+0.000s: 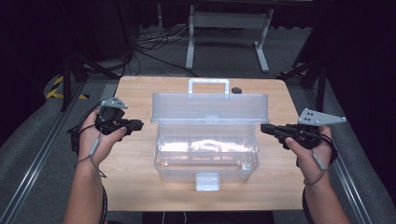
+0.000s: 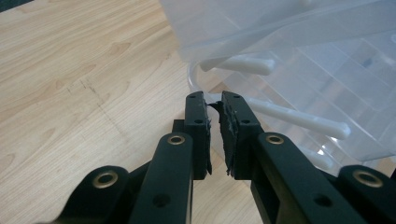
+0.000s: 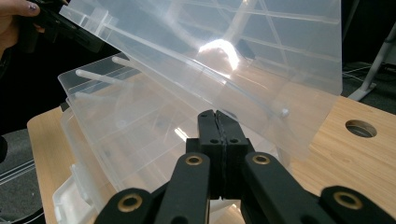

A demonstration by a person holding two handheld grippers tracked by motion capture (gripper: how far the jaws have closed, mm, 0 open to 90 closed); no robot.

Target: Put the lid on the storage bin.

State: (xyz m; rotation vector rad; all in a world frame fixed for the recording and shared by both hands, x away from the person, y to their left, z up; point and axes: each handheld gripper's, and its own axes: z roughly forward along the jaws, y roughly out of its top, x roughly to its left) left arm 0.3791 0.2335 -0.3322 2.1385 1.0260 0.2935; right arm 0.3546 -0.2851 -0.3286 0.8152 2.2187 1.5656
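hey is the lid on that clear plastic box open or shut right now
Open. The lid stands raised behind the box, its handle at the far edge, and the latch on the front wall hangs loose.

Clear plastic box (image 1: 205, 156) w/ hinged lid (image 1: 210, 108), sitting approx mid-table, its front wall close to the near edge of the table (image 1: 135, 186). Lid is open, standing up at the back, tilted a bit. White carry handle (image 1: 208, 85) sticks up on top of the lid, toward the far edge. White latch (image 1: 207, 181) at front centre, hanging down. Inside: see-through, divider ribs visible; contents can't tell.
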